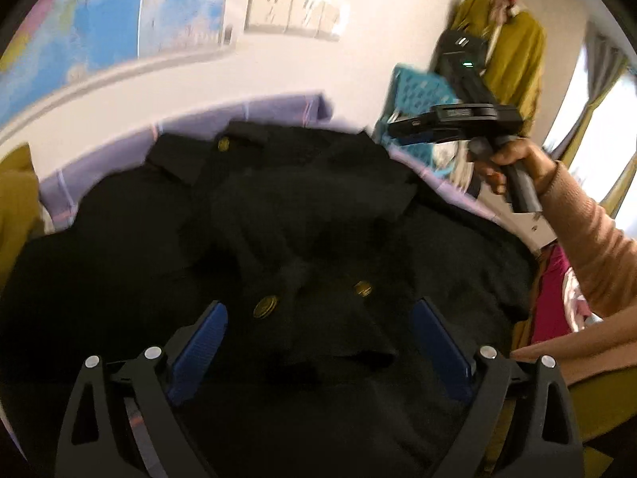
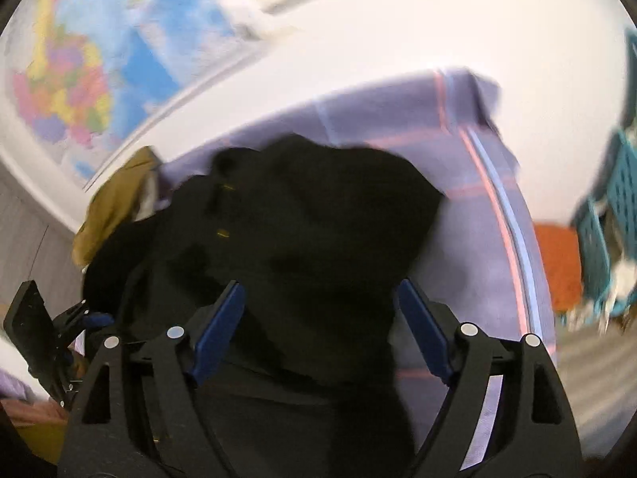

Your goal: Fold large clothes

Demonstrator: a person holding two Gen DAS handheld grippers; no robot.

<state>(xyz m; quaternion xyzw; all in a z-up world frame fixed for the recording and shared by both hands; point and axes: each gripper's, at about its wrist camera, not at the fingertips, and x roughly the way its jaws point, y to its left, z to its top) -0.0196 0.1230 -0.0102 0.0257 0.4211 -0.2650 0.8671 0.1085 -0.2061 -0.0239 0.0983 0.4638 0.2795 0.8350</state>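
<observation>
A large black coat [image 1: 278, 219] with gold buttons [image 1: 266, 306] lies spread on a lilac checked sheet [image 1: 278, 107]. My left gripper [image 1: 322, 310] is open just above the coat's front, its blue pads [image 1: 203, 342] wide apart and empty. My right gripper shows in the left wrist view [image 1: 410, 129], held up in the air at the coat's far right by a hand in a pink sleeve. In the right wrist view the right gripper [image 2: 320, 292] is open over the black coat [image 2: 302, 215], nothing between its pads. The left gripper [image 2: 95, 318] shows at the lower left.
A mustard garment [image 2: 111, 207] lies at the sheet's left end. A teal basket [image 1: 422, 91] stands right of the bed, and a mustard coat [image 1: 513, 51] hangs on the wall. A world map [image 2: 79, 79] covers the wall behind. Pink cloth [image 1: 553, 298] lies at the right.
</observation>
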